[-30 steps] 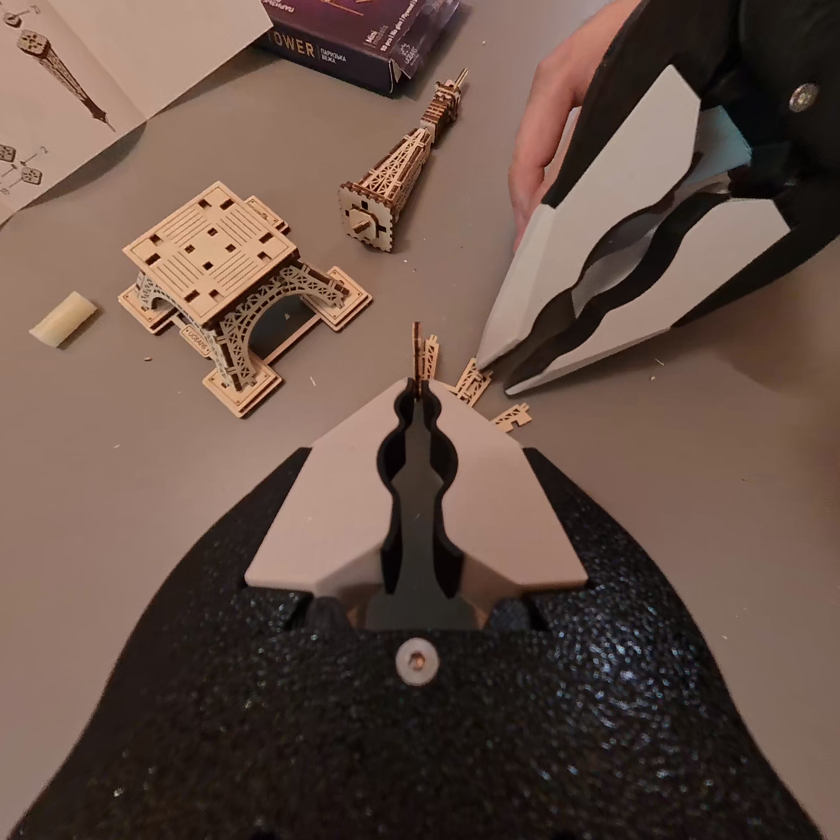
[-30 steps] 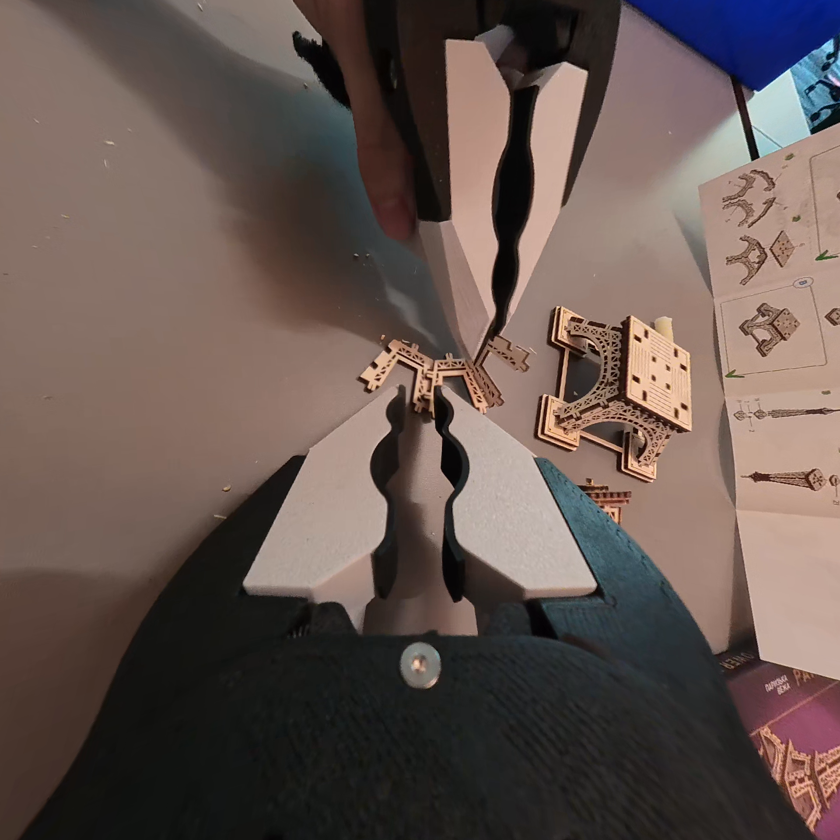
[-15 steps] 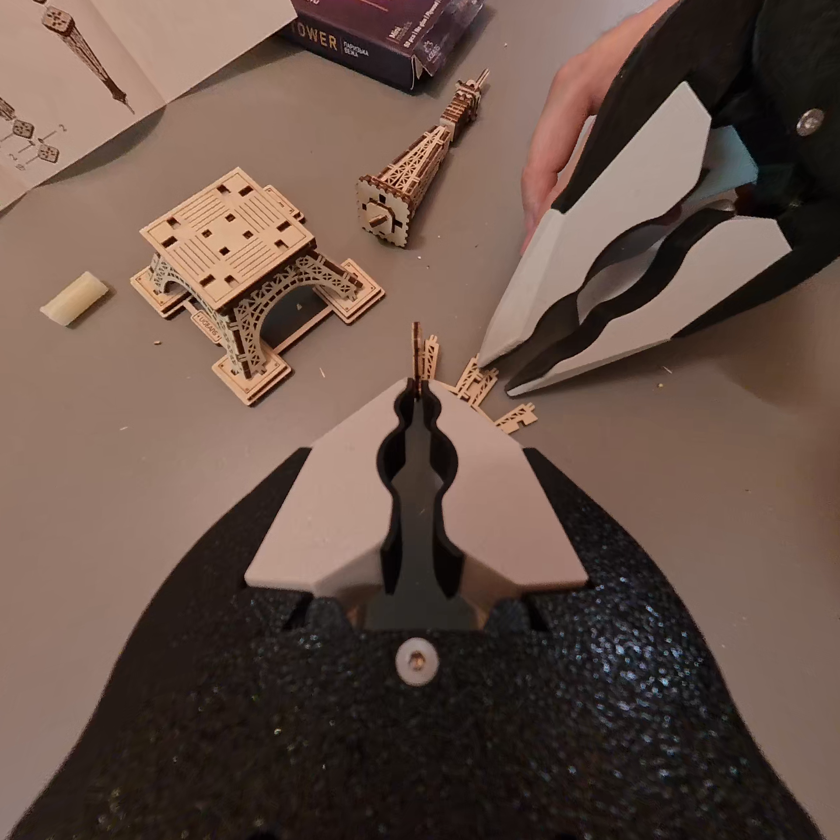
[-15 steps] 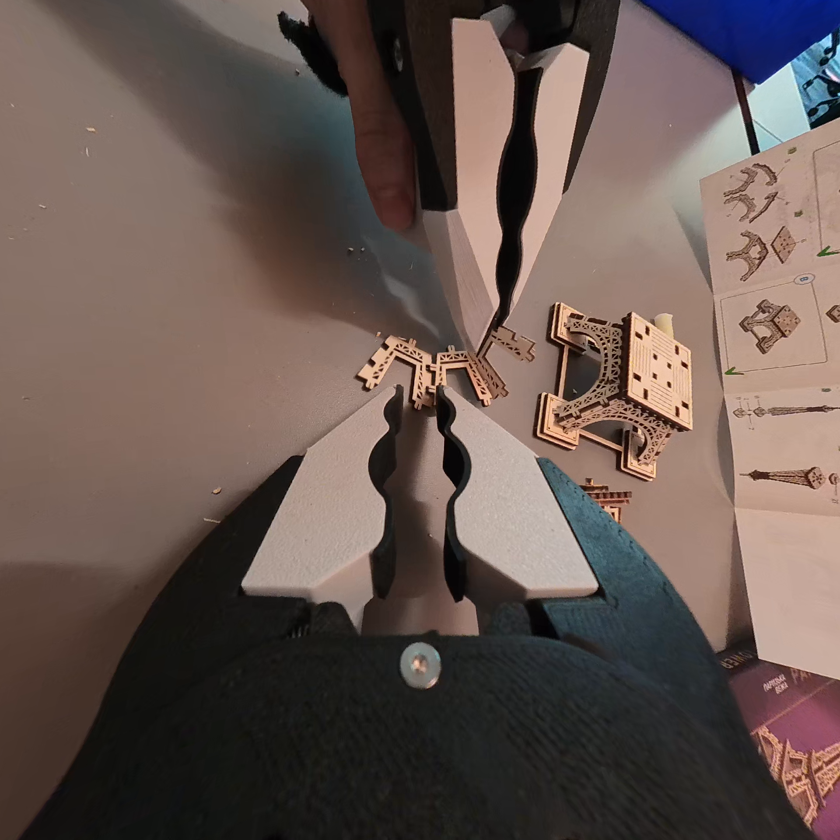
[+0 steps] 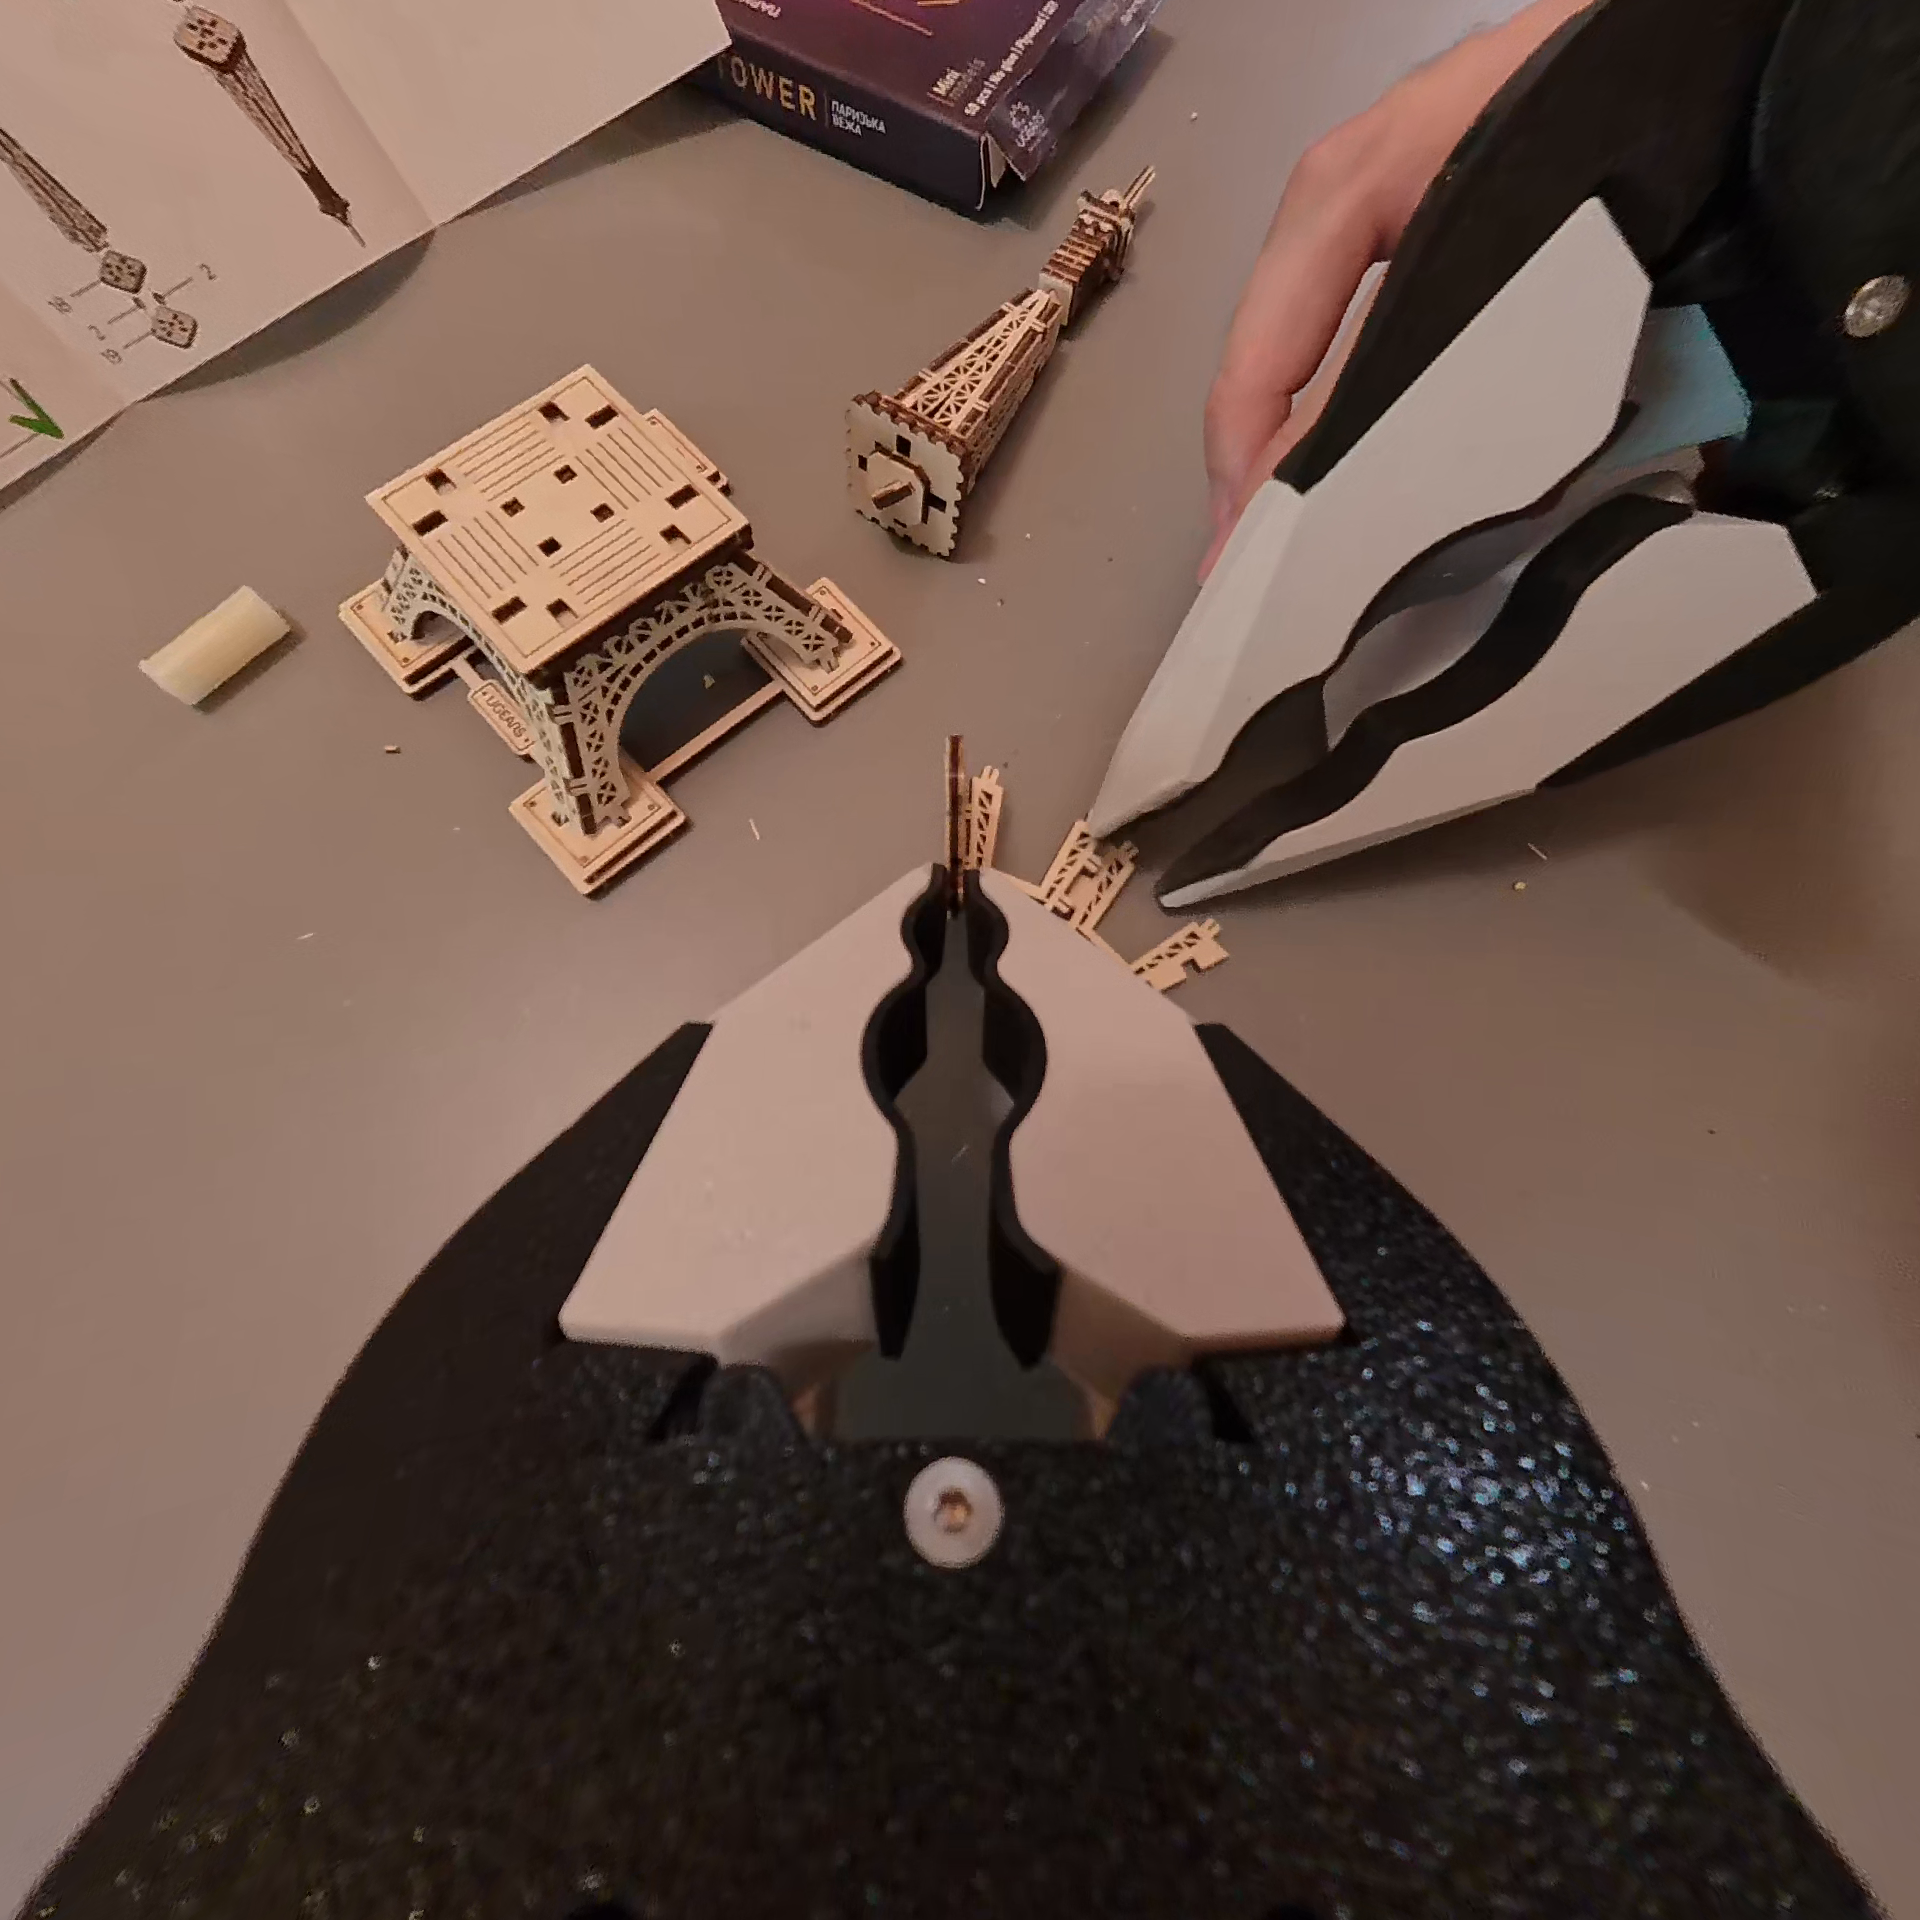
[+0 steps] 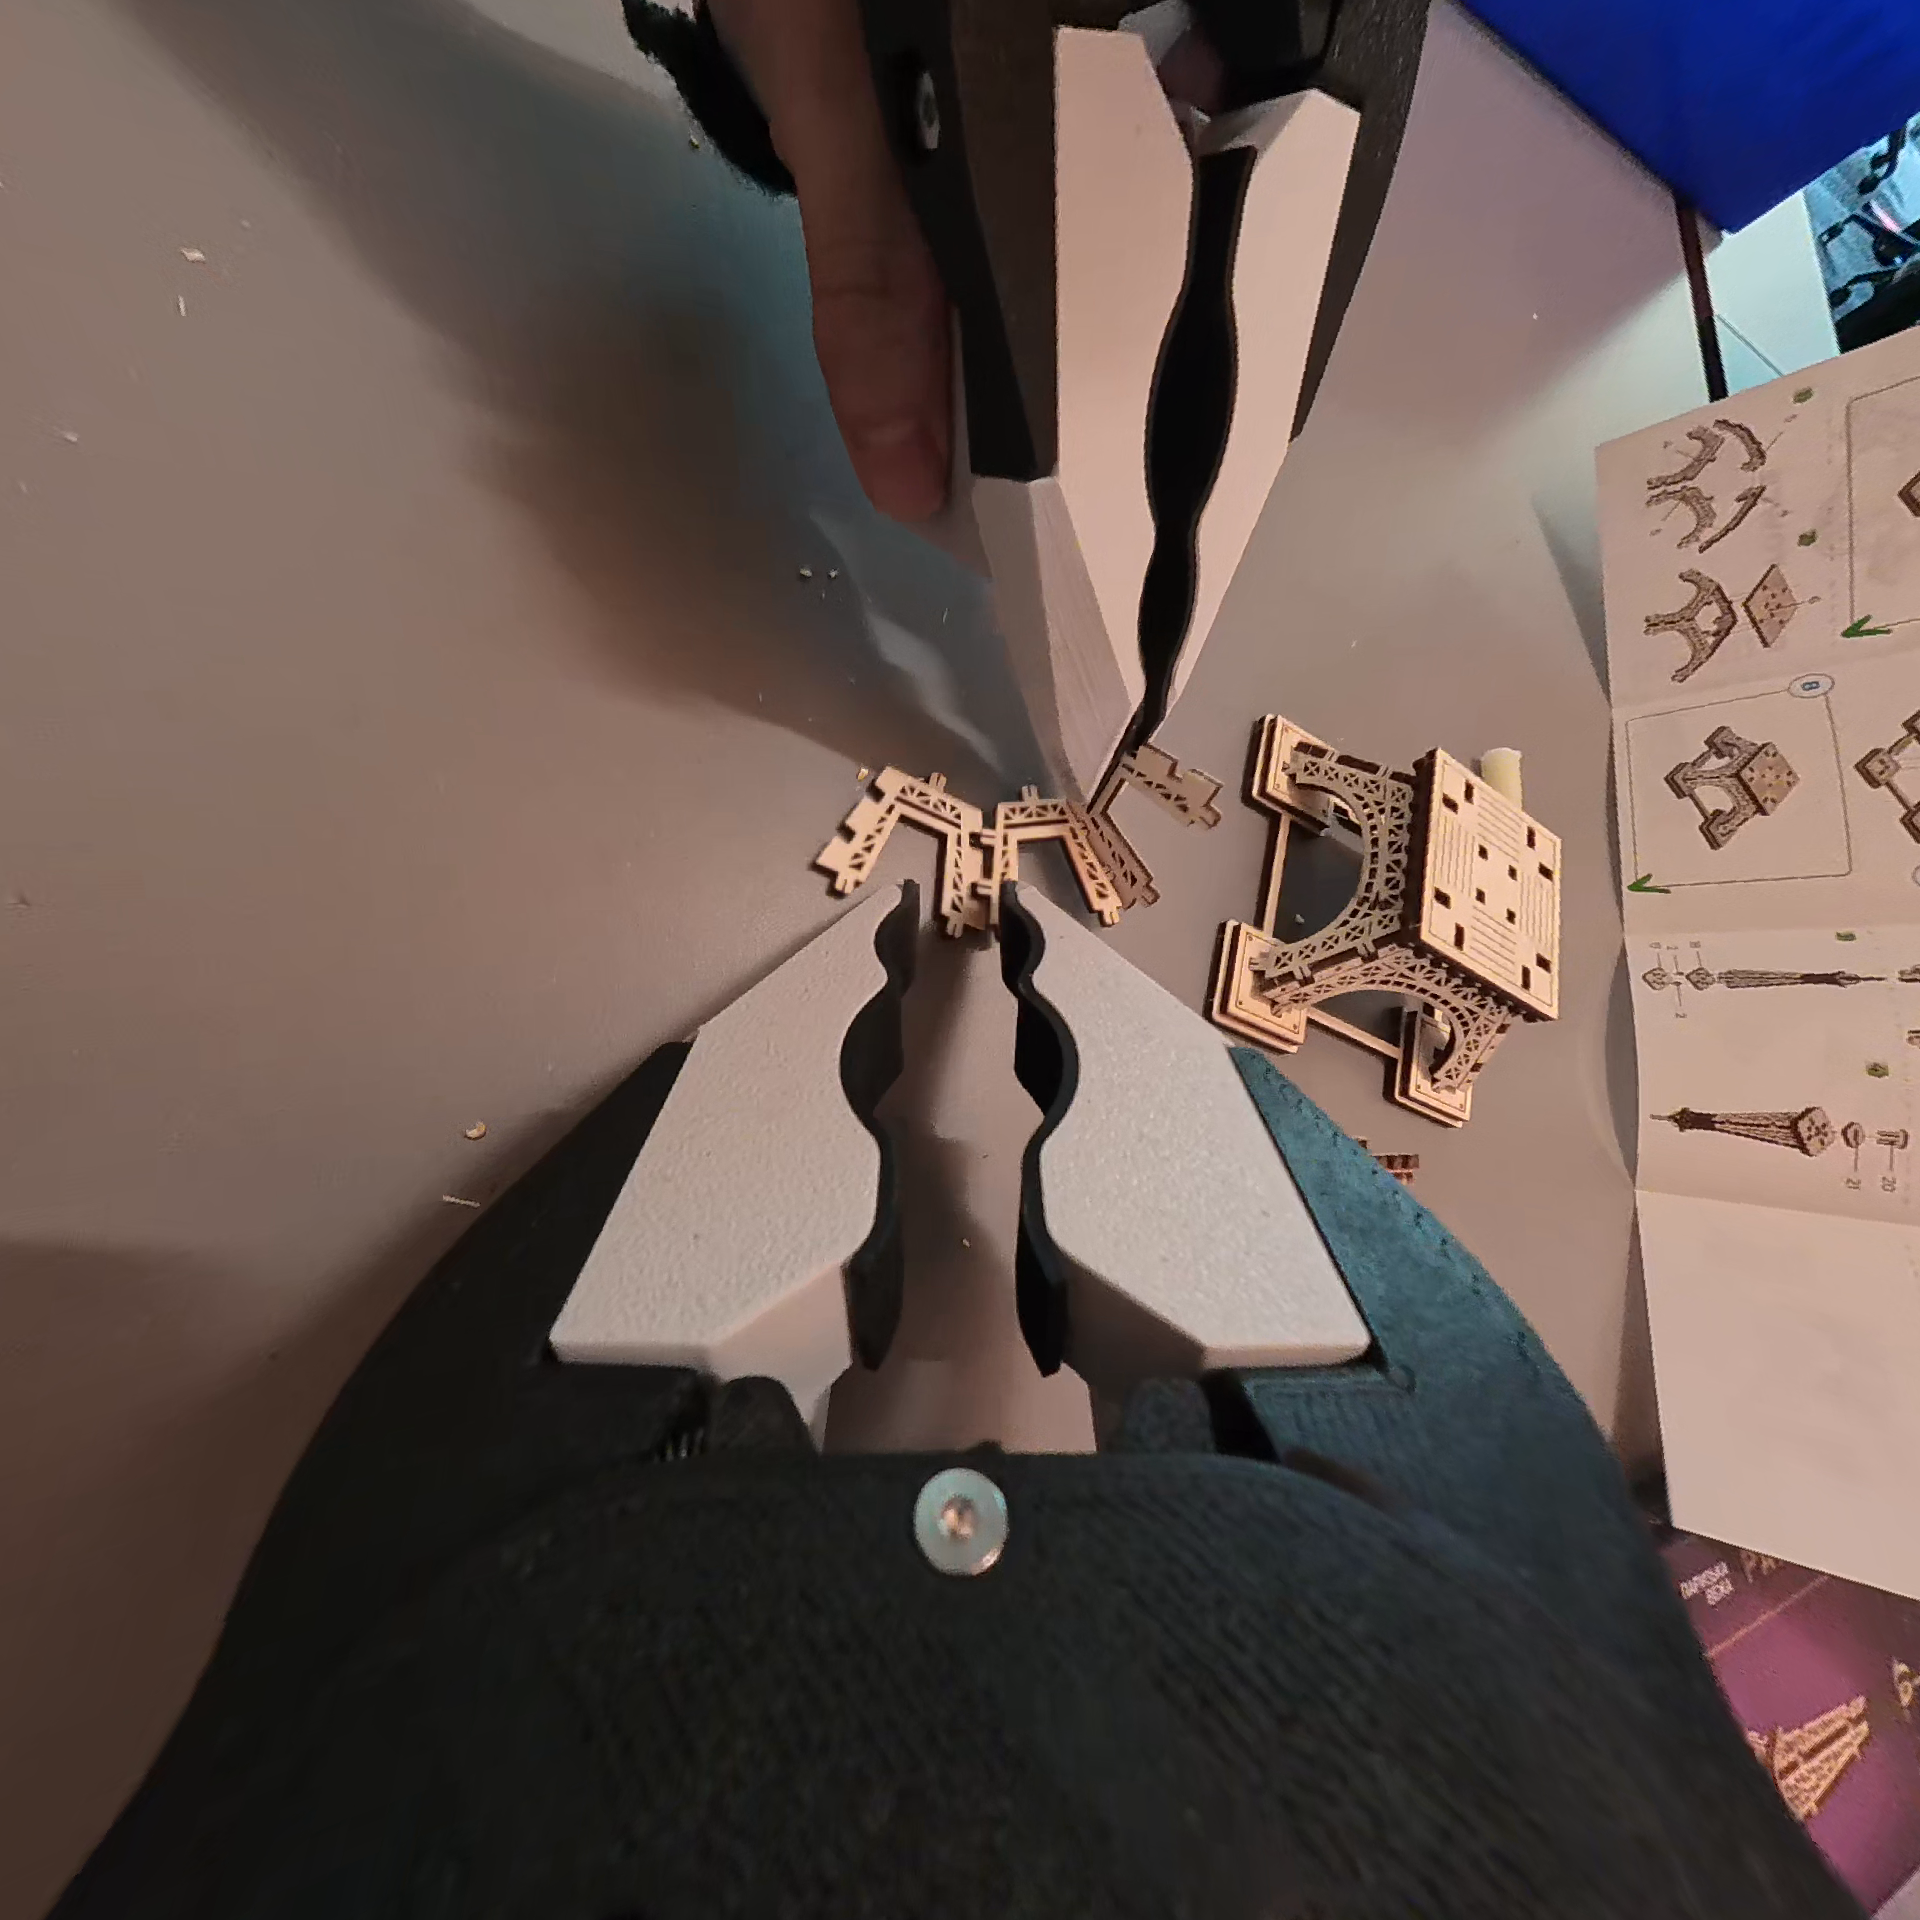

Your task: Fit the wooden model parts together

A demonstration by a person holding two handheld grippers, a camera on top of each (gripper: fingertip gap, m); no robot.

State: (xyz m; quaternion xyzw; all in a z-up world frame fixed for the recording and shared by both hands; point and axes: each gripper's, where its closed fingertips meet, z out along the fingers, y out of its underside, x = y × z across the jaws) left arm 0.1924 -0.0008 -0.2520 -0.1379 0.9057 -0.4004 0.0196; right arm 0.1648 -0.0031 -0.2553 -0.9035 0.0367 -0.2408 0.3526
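My left gripper point(image 5: 951, 888) is shut on a thin wooden lattice piece point(image 5: 954, 800) and holds it on edge just above the grey table. The right wrist view shows that gripper point(image 6: 1107, 795) coming down from the top, pinching the piece point(image 6: 1169, 798) by one end. My right gripper point(image 6: 958, 904) is open, its tips on either side of the legs of two flat arch pieces point(image 6: 1023, 847) lying on the table. It also shows in the left wrist view point(image 5: 1132, 868). The tower base point(image 5: 566, 582) stands left of them. The spire point(image 5: 987, 400) lies on its side.
An instruction sheet point(image 5: 260, 156) and a dark purple box point(image 5: 914, 94) lie at the far side. A pale waxy block point(image 5: 213, 644) sits left of the base. A person's hand point(image 5: 1309, 312) holds the right gripper. Another flat lattice piece point(image 5: 1179, 951) lies by my left fingers. My left and right fingertips are right by each other.
The left wrist view has swung slightly, so the base and spire sit further right in frame. Both grippers keep their hold and opening. The arch pieces have barely moved.
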